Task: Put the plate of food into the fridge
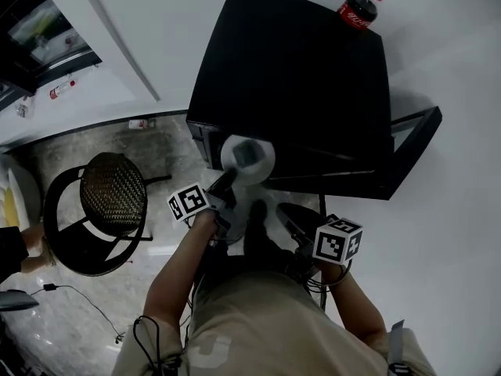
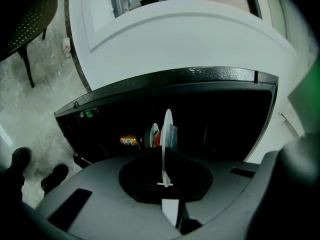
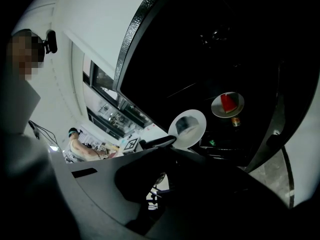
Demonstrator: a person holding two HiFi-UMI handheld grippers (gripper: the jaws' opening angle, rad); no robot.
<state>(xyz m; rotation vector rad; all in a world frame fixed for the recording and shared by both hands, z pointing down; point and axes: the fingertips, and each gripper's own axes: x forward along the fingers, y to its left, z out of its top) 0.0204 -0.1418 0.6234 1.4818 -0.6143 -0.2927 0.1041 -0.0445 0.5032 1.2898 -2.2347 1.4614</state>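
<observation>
The white round plate (image 1: 263,168), carrying a grey block of food (image 1: 246,152), is held in the air just in front of the open black cabinet fridge (image 1: 297,84) and is not yet inside it. The left gripper (image 1: 232,174) has its fingers pinching the plate rim on the side away from the fridge. In the left gripper view the plate runs edge-on between them. The right gripper (image 1: 297,224) sits near the fridge opening, its fingers pressed together, with nothing seen between them.

Handling, as judged:
- The plate is stiff, probably smooth and breakable.
- Held by one rim only, it levers against the fingers, so take a deep hold on the rim.
- The food appears loose. Keep the plate level.
</observation>
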